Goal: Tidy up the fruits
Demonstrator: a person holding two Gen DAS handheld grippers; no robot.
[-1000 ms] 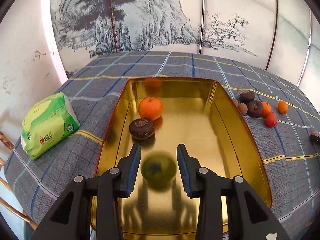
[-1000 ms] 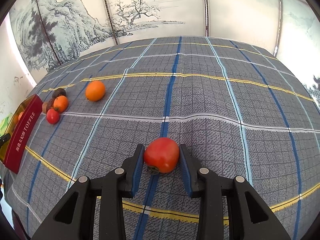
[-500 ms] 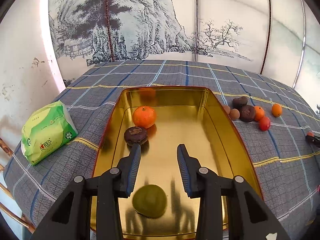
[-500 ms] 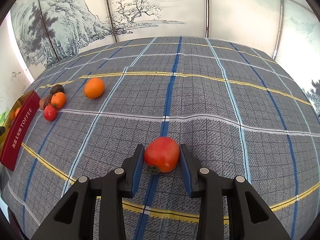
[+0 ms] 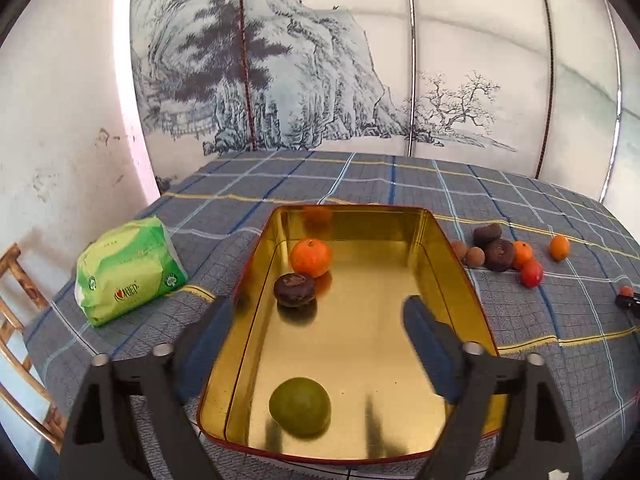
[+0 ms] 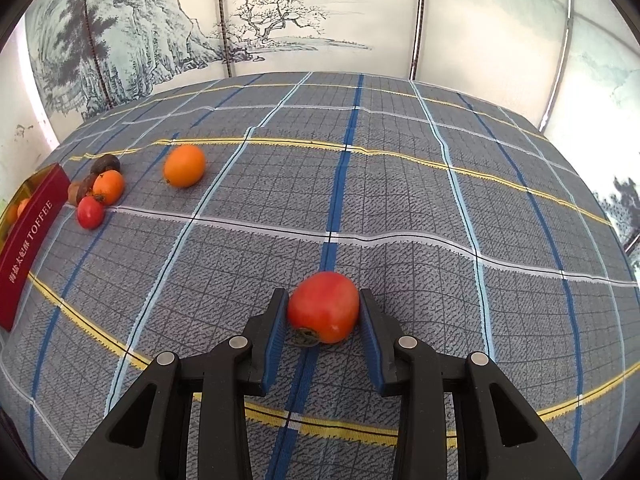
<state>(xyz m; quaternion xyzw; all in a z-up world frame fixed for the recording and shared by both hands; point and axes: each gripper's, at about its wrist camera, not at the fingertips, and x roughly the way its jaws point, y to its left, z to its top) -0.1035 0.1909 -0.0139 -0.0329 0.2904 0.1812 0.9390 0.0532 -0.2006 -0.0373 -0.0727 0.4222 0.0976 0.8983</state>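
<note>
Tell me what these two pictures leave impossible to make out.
- Left wrist view: both fingers of the opening left claw are motion-blurred.
- Left wrist view: the small brown fruits beside the gold tin are too small to identify.
- Right wrist view: the tin is cut off by the left edge, its inside mostly hidden.
- Right wrist view: the red fruit in the right claw hides whether it touches the cloth.

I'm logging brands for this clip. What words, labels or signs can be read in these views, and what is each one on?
"TOFFEE": white letters on the red outer wall of the tin, after some Chinese characters too small to read.
Green packet: a red logo and round marks, too blurred to read.
Nothing else carries text.
</note>
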